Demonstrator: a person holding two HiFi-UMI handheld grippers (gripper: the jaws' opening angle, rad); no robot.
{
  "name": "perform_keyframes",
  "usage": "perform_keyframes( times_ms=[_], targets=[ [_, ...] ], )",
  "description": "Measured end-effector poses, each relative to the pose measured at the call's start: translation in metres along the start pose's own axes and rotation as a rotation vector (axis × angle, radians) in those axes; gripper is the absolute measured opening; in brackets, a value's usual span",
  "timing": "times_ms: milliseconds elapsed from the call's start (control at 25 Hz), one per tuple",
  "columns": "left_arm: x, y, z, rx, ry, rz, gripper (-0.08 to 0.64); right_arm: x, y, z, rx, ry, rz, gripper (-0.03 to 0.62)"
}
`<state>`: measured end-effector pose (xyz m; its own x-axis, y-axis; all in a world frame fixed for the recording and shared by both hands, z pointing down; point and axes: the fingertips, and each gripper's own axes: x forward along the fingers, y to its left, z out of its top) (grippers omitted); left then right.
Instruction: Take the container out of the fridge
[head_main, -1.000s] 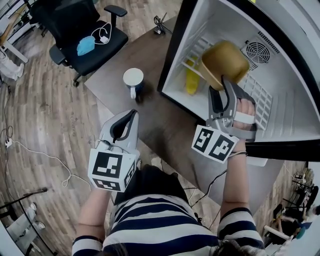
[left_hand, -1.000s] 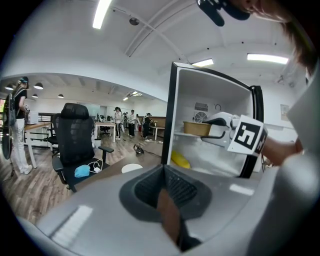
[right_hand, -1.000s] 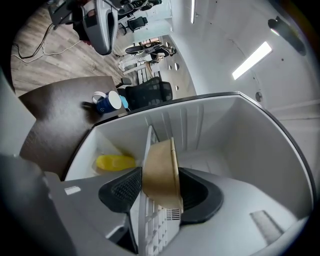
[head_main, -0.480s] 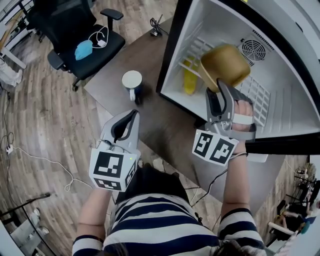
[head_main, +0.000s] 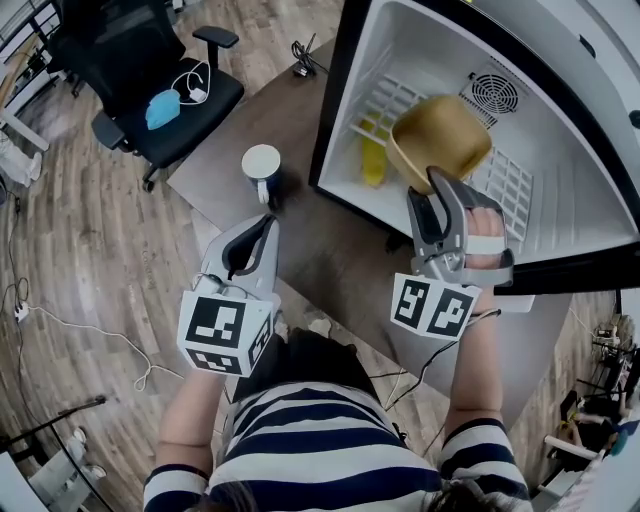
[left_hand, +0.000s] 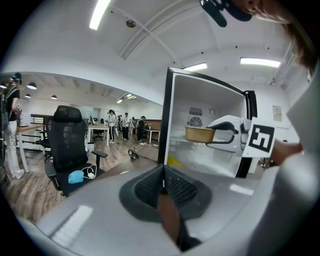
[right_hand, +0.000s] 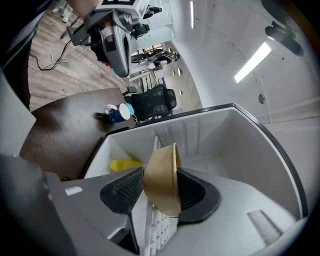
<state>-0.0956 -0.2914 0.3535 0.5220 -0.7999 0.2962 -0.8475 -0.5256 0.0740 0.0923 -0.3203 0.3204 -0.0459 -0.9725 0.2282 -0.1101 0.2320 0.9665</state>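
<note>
Right tool (right_hand: 159, 190) has tightened onto the rim of the tan container (head_main: 440, 135) over the last second. The container is held tilted inside the open fridge (head_main: 560, 200), apparently ready to withdraw. Left tool (left_hand: 162, 182) closed, empty.

Open fridge (head_main: 565, 215), container (head_main: 438, 135) in doorway, yellow item (head_main: 372, 162) beside, mug (head_main: 262, 163) outside

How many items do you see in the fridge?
2: the container, clamped in the right gripper near the front, and a yellow item at the left. Others may hide behind the container.
</note>
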Motion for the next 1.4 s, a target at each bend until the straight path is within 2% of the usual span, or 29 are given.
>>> perform_keyframes(
  times_ms=[280,720,1000,1400],
  targets=[
    [-0.007,-0.011,0.006,0.001,-0.017,-0.010,0.000,-0.033,0.004,0.009,-0.010,-0.076,0.047,0.199],
    [-0.024,-0.022,0.016,0.005,-0.056,-0.002,0.000,-0.082,0.005,0.034,-0.021,-0.198,0.071,0.198],
    [-0.036,-0.018,0.021,0.004,-0.072,0.033,0.000,-0.097,0.008,0.058,0.006,-0.287,0.105,0.198],
    [-0.054,-0.001,0.023,0.003,-0.083,0.093,0.000,-0.107,0.017,0.099,-0.004,-0.424,0.140,0.196]
  ],
)
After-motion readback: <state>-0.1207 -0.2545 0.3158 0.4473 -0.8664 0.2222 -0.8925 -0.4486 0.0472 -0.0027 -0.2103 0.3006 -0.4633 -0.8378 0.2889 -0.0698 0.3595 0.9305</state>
